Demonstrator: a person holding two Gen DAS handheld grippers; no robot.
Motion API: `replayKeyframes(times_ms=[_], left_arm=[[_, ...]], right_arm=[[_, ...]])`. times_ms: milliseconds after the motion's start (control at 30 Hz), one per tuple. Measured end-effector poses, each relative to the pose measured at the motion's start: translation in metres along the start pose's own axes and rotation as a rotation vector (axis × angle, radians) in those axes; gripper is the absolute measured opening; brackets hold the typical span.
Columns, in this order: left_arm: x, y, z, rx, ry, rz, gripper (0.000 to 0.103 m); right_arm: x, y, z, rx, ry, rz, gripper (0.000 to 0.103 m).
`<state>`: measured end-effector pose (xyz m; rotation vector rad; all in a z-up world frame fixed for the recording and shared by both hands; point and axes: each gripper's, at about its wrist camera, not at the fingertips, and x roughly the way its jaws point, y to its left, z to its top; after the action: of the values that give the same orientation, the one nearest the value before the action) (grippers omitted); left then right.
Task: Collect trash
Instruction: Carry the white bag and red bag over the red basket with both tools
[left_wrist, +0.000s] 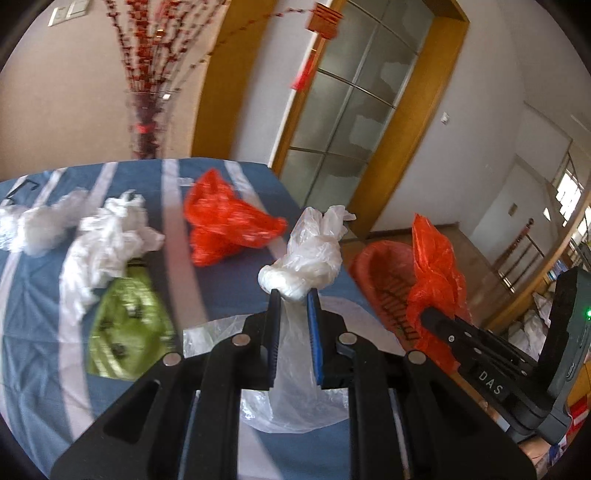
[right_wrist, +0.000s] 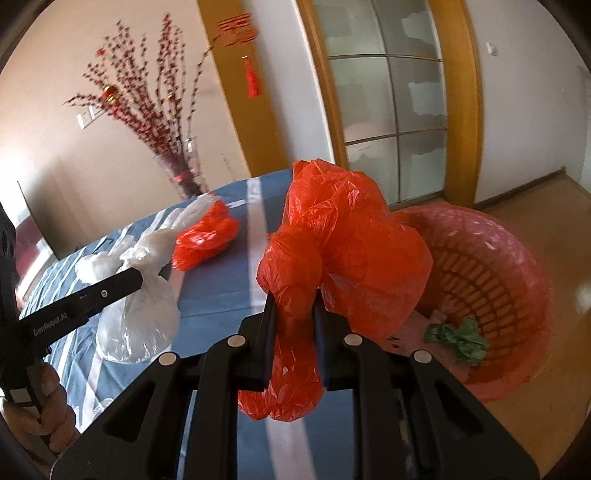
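Blue striped tablecloth (left_wrist: 33, 314) fills the left wrist view, which alone shows the crumpled white bags (left_wrist: 107, 240) and green wrapper (left_wrist: 125, 332) still lying on it. Only the right wrist view looks into the pink basket (right_wrist: 517, 266) beside the table edge, green scrap (right_wrist: 458, 338) at its bottom. Second red bag (left_wrist: 225, 221) lies on the cloth, seen by both. Right gripper (right_wrist: 293, 295) clamped on a puffy red bag (right_wrist: 343, 236), held just beside the basket rim. Left gripper (left_wrist: 293, 295) pinched tight on a translucent white bag (left_wrist: 306, 254), above the table.
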<state>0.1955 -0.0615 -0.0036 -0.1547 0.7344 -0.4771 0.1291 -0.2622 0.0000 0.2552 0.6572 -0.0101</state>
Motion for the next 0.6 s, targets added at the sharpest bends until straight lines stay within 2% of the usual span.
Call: replayKeyframes(times_ms=[600], left_arm=[[0.067, -0.094, -0.001, 0.119, 0.075, -0.104, 0.016]], right_arm=[[-0.013, -0.083, 0.003, 0.128, -0.051, -0.091, 0.019]])
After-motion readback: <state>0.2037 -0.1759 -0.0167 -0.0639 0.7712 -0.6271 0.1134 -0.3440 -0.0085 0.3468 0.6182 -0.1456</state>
